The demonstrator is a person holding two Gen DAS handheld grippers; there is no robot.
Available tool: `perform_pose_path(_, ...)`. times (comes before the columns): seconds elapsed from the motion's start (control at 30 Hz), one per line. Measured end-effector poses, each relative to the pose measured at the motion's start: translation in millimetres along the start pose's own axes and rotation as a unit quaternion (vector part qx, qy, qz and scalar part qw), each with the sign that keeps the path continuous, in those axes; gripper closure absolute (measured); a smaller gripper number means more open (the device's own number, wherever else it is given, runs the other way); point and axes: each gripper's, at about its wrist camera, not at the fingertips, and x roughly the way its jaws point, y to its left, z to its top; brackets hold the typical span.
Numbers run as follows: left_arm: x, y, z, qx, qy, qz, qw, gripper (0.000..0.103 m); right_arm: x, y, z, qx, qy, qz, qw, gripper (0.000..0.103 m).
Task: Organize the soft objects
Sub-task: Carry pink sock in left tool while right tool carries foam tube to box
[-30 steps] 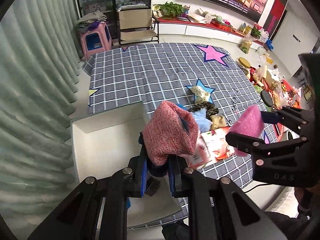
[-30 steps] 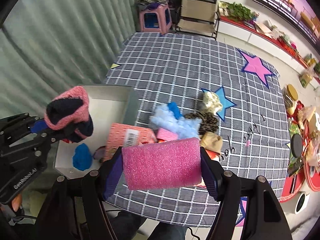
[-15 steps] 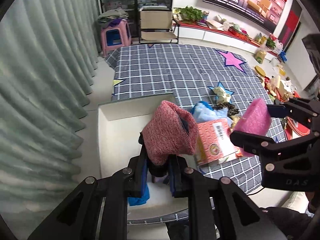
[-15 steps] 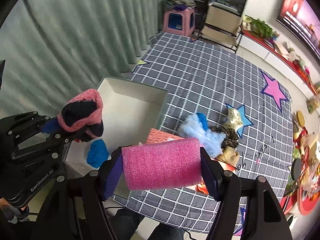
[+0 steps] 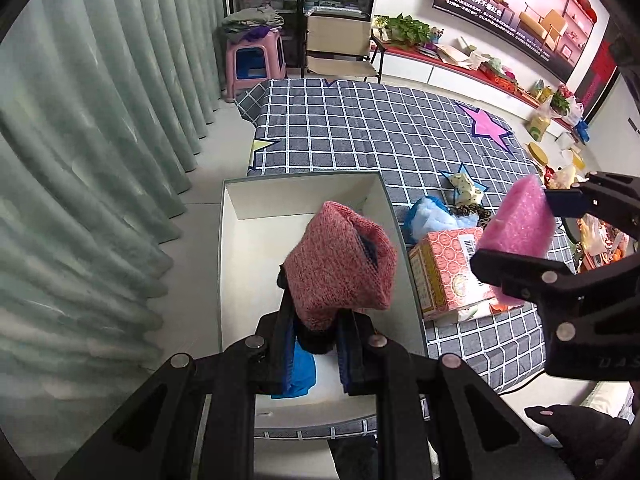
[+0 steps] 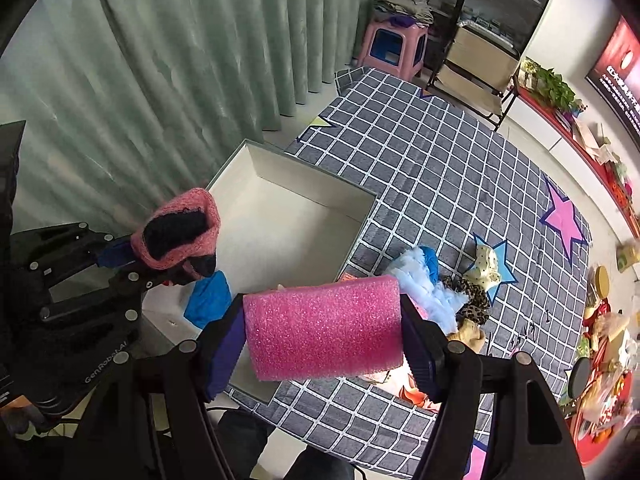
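Note:
My left gripper (image 5: 316,344) is shut on a pink knit hat (image 5: 342,262) with a dark lining, held above the open white box (image 5: 240,264); the hat also shows in the right wrist view (image 6: 180,232). My right gripper (image 6: 324,332) is shut on a pink foam block (image 6: 324,328), held over the box's near right corner; the block also shows in the left wrist view (image 5: 516,224). A blue cloth (image 6: 210,300) lies inside the box. More soft things lie on the checked cloth: a light blue fluffy piece (image 6: 424,280), a leopard-print piece (image 6: 474,300), a cream dotted piece (image 6: 486,264).
A pink patterned carton (image 5: 448,276) lies just right of the box. The table with the grey checked cloth (image 6: 420,152) reaches far back. Green curtains (image 5: 80,140) hang on the left. A pink stool (image 5: 256,60) and a folding chair (image 5: 340,56) stand beyond the table. Clutter lies at the right edge.
Both grippers have moved left toward the box with their loads. The hat now hangs over the box's inside, and the foam block is nearer the box's right wall.

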Motion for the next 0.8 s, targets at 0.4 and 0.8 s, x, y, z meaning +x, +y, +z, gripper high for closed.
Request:
perform_pose_path(0.4, 7, 4, 2, -0.003, 0.004, 0.006, 1.0000, 0.084, 3, -1, 2, 0.007, 0.001, 0.002, 1.000, 0.031)
perform_pose_path(0.8, 39, 19, 8, -0.026, 0.034, 0.029, 0.9987, 0.084, 23, -2, 20, 0.010, 0.011, 0.013, 1.000, 0.031)
